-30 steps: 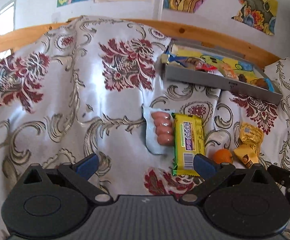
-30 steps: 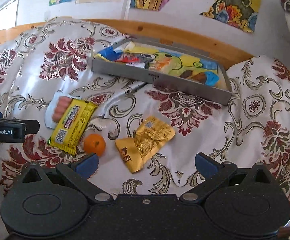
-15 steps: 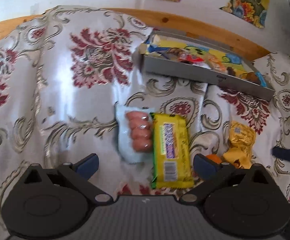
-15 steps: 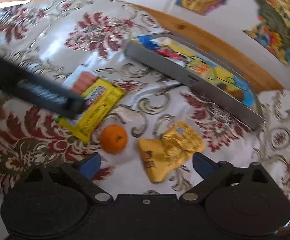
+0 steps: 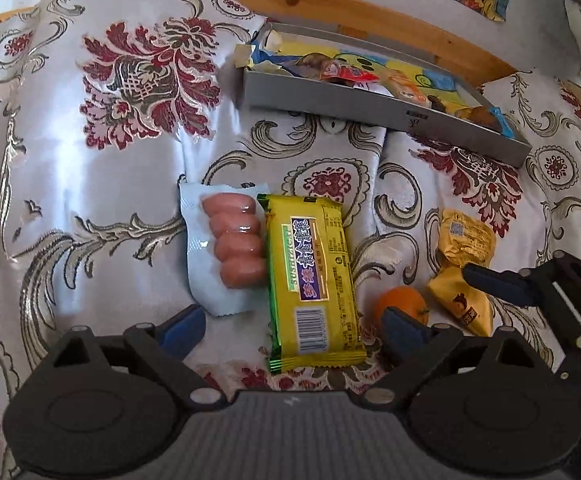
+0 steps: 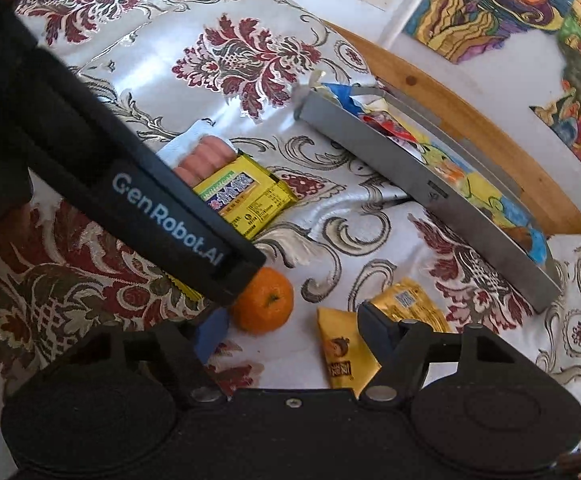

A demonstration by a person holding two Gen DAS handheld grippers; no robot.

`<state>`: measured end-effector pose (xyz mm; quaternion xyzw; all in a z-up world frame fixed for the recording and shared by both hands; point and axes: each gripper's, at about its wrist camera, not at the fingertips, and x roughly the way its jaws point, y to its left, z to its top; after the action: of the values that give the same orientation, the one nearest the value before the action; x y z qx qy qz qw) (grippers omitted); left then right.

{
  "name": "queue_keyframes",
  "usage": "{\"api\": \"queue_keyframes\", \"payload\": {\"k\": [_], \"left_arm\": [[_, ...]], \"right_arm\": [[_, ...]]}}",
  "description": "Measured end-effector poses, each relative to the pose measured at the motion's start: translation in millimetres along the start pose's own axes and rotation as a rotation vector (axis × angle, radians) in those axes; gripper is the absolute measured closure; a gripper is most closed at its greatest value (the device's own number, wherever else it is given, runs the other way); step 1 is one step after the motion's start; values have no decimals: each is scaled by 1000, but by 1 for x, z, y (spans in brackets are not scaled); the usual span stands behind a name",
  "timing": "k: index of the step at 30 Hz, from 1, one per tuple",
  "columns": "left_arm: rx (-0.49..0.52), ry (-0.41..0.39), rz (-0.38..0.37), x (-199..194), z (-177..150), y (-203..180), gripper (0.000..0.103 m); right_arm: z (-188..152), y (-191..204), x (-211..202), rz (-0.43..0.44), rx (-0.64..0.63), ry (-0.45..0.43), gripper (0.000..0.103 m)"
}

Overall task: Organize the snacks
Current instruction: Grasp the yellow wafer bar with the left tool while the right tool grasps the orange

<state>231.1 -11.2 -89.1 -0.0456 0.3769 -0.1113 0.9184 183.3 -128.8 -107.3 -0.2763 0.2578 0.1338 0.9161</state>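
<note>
Lying on a floral brocade cloth [image 5: 90, 184]: one yellow snack bar [image 5: 313, 276], overlapping a clear sausage pack [image 5: 226, 246] on its left; one small orange [image 6: 265, 300] just right of the bar; one gold wrapper packet [image 6: 354, 344] beside the orange. Farther back, a grey tray [image 5: 370, 104] holding assorted wrapped snacks. Left tongs [image 5: 290, 322]: spread apart, straddling the bar's near end, nothing clamped. Right tongs [image 6: 290, 330]: spread apart, empty, blue fingertips [image 6: 210, 330] just beside the orange, other fingertip over the gold packet.
</note>
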Motion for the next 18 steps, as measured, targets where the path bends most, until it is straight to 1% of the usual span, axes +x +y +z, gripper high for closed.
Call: {"api": "queue_keyframes", "payload": {"k": [4, 7, 8, 10, 11, 12, 13, 14, 18], "left_arm": [[-12, 5, -3, 1, 0, 2, 9], [-8, 11, 7, 2, 0, 2, 13], [-5, 15, 14, 2, 1, 1, 17], [1, 21, 32, 3, 1, -1, 20], [4, 23, 37, 2, 2, -1, 21], [4, 24, 38, 2, 2, -1, 21], [2, 25, 38, 2, 2, -1, 22], [1, 26, 36, 2, 2, -1, 22], [3, 26, 30, 2, 1, 0, 23]], "right_arm": [[1, 4, 2, -7, -24, -14, 36], [1, 5, 3, -4, -34, -20, 40], [1, 5, 4, 1, -33, -20, 42], [2, 4, 6, 13, -22, -17, 48], [2, 3, 7, 18, -15, -15, 49], [3, 2, 8, 24, -6, -12, 54], [3, 1, 8, 32, 2, -8, 61], [4, 0, 9, 45, 13, 1, 64], [6, -5, 9, 52, 44, 25, 64]]}}
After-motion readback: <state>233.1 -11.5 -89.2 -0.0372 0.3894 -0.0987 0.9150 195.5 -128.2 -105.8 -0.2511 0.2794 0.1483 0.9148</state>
